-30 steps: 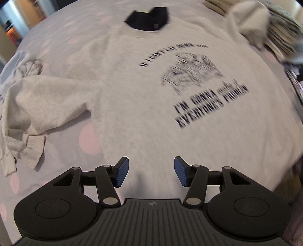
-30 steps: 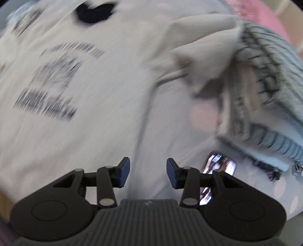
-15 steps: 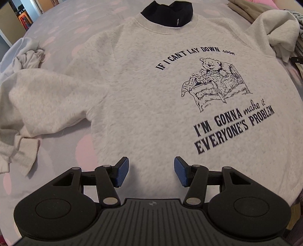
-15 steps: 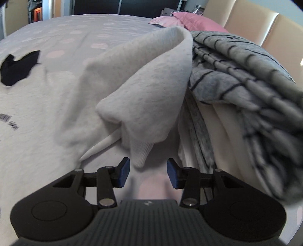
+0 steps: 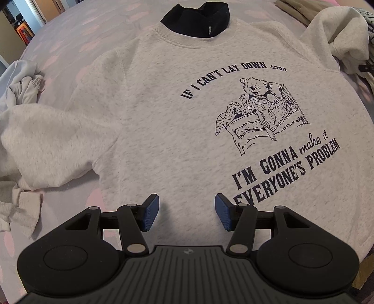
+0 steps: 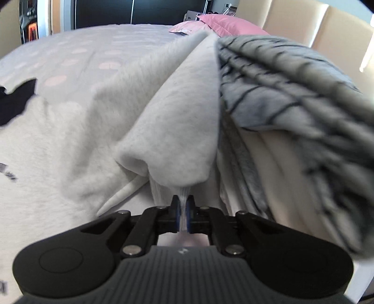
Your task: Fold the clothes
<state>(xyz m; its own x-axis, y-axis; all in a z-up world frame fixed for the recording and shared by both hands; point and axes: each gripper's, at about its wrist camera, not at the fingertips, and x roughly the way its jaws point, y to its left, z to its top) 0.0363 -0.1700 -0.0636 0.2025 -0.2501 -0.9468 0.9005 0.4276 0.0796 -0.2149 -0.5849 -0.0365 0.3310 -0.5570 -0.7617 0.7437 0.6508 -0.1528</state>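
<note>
A light grey sweatshirt (image 5: 177, 121) with a navy bear print and lettering lies face up on the bed, a dark garment (image 5: 198, 18) showing inside its collar. My left gripper (image 5: 187, 210) hovers open over the lower front of the sweatshirt, nothing between its blue pads. The left sleeve (image 5: 35, 140) sprawls crumpled to the left. In the right wrist view the other sleeve (image 6: 177, 121) is bunched up, and my right gripper (image 6: 183, 210) is shut on its ribbed cuff (image 6: 182, 191).
The bed has a lilac cover with pink dots (image 5: 70, 35). A pile of grey striped clothes (image 6: 292, 93) lies close to the right of the held sleeve. A pale crumpled garment (image 5: 21, 86) sits at the far left. A pink pillow (image 6: 224, 23) lies behind.
My right gripper swung onto the bunched sleeve, then closed its jaws on the ribbed cuff. The left gripper drifted closer over the sweatshirt front, jaws unchanged.
</note>
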